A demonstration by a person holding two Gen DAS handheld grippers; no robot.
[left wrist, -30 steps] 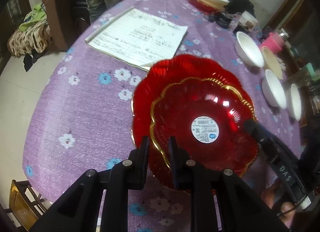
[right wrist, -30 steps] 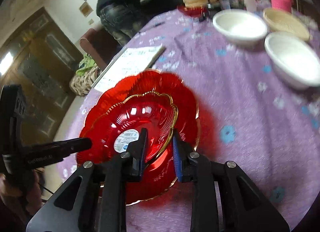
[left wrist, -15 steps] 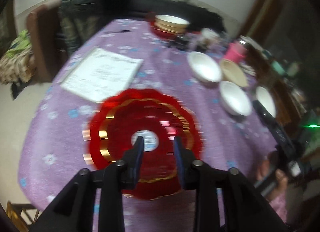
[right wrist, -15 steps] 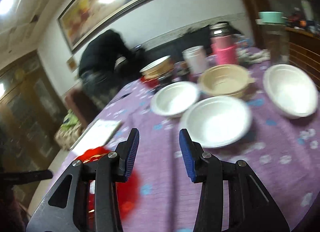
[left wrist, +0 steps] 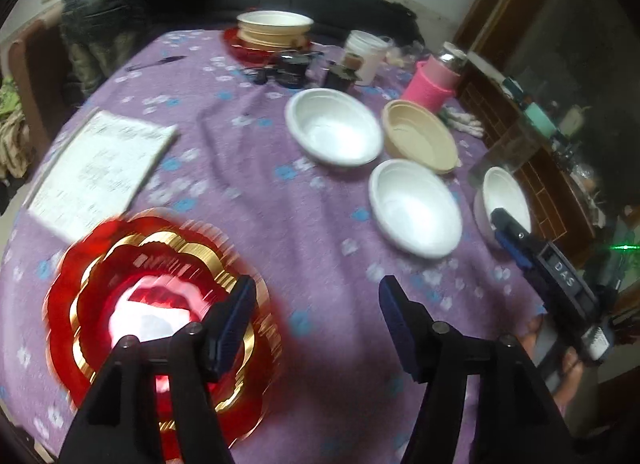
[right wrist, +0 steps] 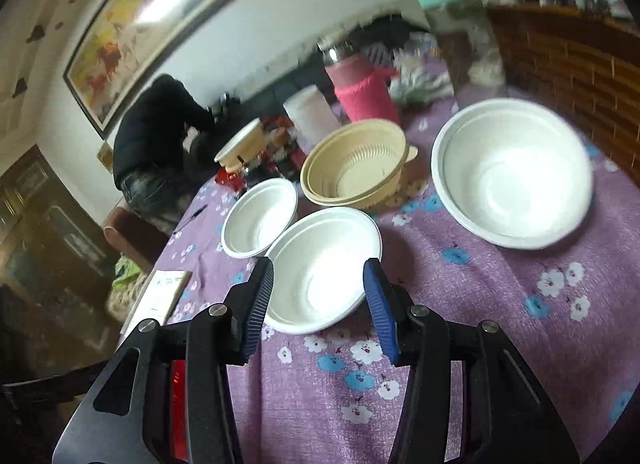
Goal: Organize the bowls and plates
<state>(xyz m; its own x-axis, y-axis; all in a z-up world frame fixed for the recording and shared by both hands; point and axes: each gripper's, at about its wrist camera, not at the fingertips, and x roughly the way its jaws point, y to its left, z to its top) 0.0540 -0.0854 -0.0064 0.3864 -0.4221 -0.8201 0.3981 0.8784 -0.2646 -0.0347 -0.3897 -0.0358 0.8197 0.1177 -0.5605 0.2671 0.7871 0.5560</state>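
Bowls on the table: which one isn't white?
The tan bowl, ribbed inside, beside the pink bottle. The three loose bowls around it, including the white bowl right before the open right claw, are plain white.

Glossy translucent red plates [left wrist: 160, 304] with gilt rims. Matt white bowl [right wrist: 320, 264], foam-like, at twelve o'clock of ribbed blue rubbery fingers [right wrist: 260, 304]. Printed purple cloth covers the table [right wrist: 500, 304]. Smooth beige plastic bowl [right wrist: 354, 163].
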